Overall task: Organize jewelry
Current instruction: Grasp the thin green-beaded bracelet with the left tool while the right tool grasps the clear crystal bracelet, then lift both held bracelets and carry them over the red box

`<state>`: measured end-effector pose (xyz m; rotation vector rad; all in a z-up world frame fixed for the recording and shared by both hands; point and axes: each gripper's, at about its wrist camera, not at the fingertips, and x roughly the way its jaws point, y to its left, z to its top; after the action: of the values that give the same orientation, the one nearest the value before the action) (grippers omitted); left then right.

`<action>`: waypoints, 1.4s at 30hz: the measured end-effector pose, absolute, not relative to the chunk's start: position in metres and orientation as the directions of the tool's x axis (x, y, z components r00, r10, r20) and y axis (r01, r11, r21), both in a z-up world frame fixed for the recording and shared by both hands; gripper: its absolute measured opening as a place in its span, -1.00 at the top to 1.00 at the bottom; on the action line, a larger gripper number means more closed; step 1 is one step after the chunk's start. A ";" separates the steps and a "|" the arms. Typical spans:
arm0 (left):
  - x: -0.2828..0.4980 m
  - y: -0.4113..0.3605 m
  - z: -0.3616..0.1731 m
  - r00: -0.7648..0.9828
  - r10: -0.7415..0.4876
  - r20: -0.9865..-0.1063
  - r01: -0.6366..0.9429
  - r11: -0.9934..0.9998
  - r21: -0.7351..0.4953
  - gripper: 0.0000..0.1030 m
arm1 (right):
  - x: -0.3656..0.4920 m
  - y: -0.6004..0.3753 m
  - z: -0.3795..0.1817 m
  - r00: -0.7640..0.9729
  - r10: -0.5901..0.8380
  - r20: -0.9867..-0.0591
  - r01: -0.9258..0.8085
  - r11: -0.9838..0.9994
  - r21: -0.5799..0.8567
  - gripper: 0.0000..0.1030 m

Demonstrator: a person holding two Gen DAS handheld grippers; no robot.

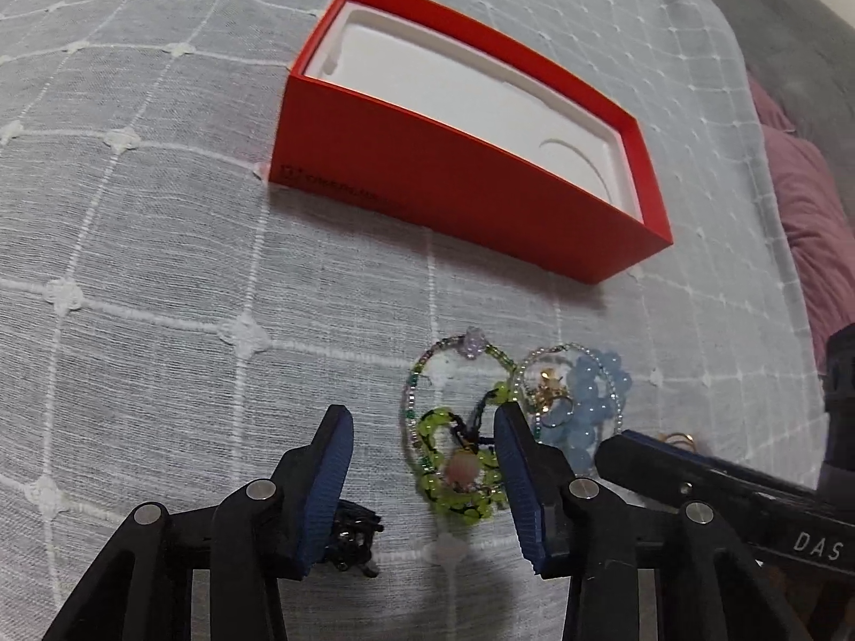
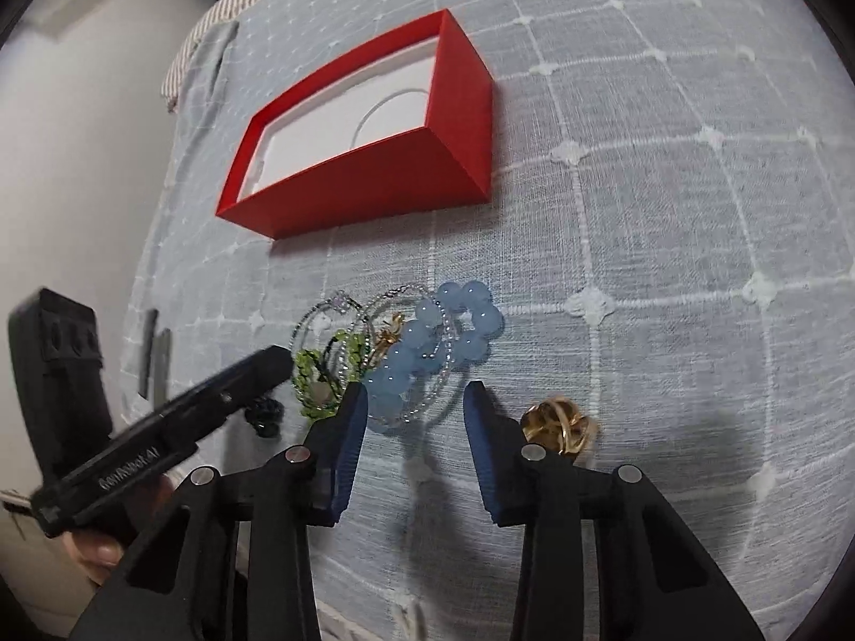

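Two grippers are low over a grey-blue cloth point(image 1: 160, 224) with a white stitched grid. The left gripper point(image 1: 422, 486) has its jaws wide apart and holds nothing; between its blue pads lies a green bead bracelet point(image 1: 454, 473) with black thread and one pink bead. Just beside the left pad, partly hidden under it, sits a small dark beaded piece point(image 1: 350, 537). A thin loop of tiny mixed beads point(image 1: 427, 374) with a pale purple flower lies around the green bracelet on its far side.

The right gripper point(image 2: 416, 400) is also spread open and empty. The near end of a blue bead bracelet point(image 2: 427, 342) lies between its fingertips, and a thin clear bead strand point(image 2: 438, 395) crosses over the blue beads. To the right of the right pad, near it, is a gold ring piece point(image 2: 558, 422) on the cloth. A small gold charm point(image 2: 390, 339) lies between the blue bracelet and the green one; they touch in one heap.

Farther away, well apart from the heap, stands an open red box point(image 1: 427, 181) with a white moulded insert point(image 1: 454, 80) inside. At the far right in the left wrist view, a purple fabric point(image 1: 801, 187) lies beyond the cloth edge.
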<state>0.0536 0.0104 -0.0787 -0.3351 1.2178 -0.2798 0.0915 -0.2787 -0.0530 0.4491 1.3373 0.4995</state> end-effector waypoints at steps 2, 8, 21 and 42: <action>0.055 0.008 -0.081 0.317 -0.394 -0.863 0.028 0.913 -0.407 0.20 | 0.091 -0.280 -0.058 0.141 0.602 -0.786 -0.045 0.797 0.603 0.40; 0.057 0.002 -0.085 0.323 -0.380 -0.867 0.026 0.919 -0.394 0.62 | 0.087 -0.278 -0.062 0.136 0.627 -0.767 -0.003 0.775 0.632 0.82; 0.049 0.005 -0.066 0.388 -0.412 -0.825 0.086 0.907 -0.413 0.96 | 0.080 -0.280 -0.033 0.219 0.632 -0.744 -0.103 0.773 0.626 0.84; 0.056 0.015 -0.070 0.342 -0.509 -0.790 0.059 0.851 -0.522 0.94 | 0.078 -0.284 -0.015 0.257 0.635 -0.729 -0.157 0.771 0.616 0.85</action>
<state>0.0557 0.0153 -0.0704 -0.4439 1.1723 -0.3847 0.0777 -0.2842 -0.0148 0.4707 1.1993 0.5648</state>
